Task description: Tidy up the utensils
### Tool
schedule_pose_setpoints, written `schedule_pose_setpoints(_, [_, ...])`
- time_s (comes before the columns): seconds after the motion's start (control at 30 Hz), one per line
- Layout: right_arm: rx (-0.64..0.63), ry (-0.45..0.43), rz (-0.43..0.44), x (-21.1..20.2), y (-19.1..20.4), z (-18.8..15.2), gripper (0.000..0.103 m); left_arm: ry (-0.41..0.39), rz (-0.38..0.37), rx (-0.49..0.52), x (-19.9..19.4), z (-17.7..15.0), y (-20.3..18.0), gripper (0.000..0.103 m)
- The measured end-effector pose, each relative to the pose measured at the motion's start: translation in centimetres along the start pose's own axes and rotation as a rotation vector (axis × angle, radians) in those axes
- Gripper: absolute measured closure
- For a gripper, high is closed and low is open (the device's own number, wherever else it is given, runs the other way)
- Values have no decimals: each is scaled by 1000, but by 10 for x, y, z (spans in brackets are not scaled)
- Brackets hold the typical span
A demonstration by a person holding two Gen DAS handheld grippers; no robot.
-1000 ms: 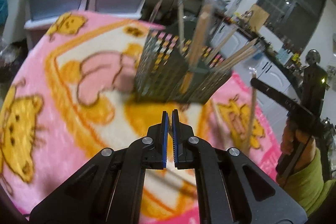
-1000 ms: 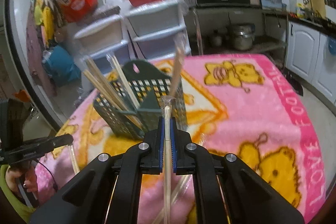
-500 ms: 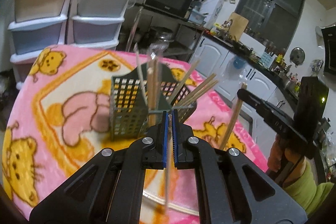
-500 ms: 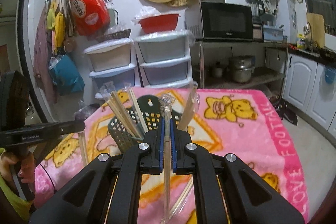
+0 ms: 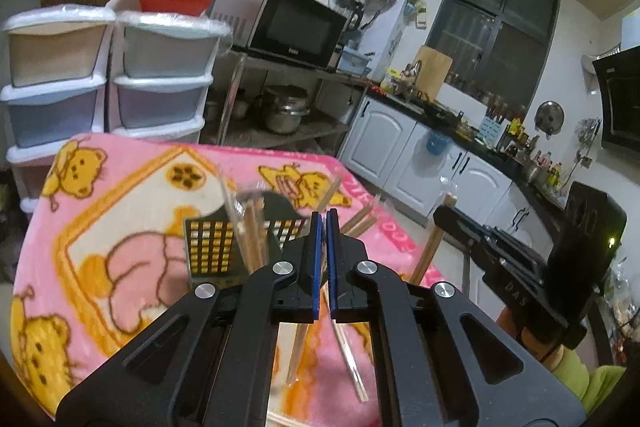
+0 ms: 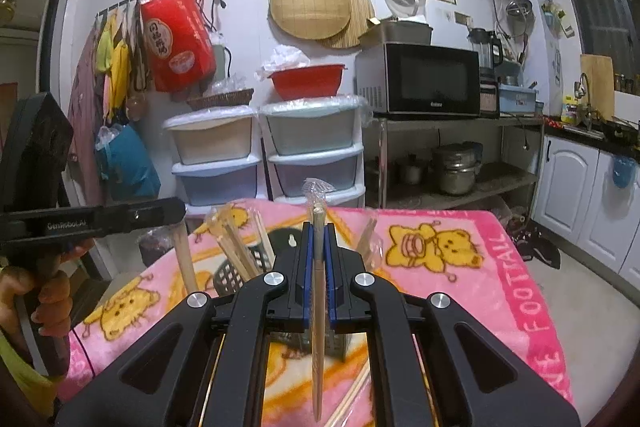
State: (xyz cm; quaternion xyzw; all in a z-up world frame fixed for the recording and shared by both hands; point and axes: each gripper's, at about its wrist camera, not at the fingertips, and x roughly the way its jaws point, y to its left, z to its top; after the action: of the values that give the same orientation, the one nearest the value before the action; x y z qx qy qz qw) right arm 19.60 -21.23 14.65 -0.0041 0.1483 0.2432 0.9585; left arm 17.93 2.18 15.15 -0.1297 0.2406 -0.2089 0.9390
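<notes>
A dark green mesh utensil basket [image 5: 208,243] stands on the pink cartoon blanket [image 5: 132,187] with several wrapped chopsticks [image 5: 252,231] upright in it. My left gripper [image 5: 322,221] is shut above and in front of it; a thin chopstick [image 6: 183,259] hangs from its jaws in the right wrist view. My right gripper [image 6: 318,227] is shut on a pair of chopsticks in a clear sleeve [image 6: 318,287], held upright over the basket [image 6: 234,273]. Each gripper shows in the other's view: the right gripper [image 5: 442,217] and the left gripper [image 6: 176,213].
Loose wrapped chopsticks [image 5: 352,367] lie on the blanket in front of the basket. Stacked plastic drawers [image 6: 268,155] stand behind the table. A microwave [image 6: 420,79] sits on a metal rack, and white cabinets [image 5: 400,151] run along the right. A hand [image 6: 44,299] grips the left tool.
Both grippers have risen and tilted up, each staying shut on its chopsticks. The basket has dropped lower in both views and more of the kitchen wall shows.
</notes>
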Motion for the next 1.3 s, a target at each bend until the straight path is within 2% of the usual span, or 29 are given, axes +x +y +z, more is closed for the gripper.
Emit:
schedule_pose_setpoints(0.3, [-20,-55,10,-1,8,22,97,-94,3,28,-14,34,-10,102])
schedule_pose_setpoints(0.73, [-56,-120,41,7,26,51,97,-207,88,66,-43,76,-2,102])
schedule_pose_setpoints(1.03, [-91,-175,64,19,39,69,97,-235,126,44,-41,91,12,102])
schedule_pose_setpoints(1.2, [-101,-194,70,28,43,77,97,-256,176,61,-35,93,14,102])
schedule_pose_setpoints(1.3, [-121,-220,76,34,45,79,97,-245,180,46,-27,92,21,102])
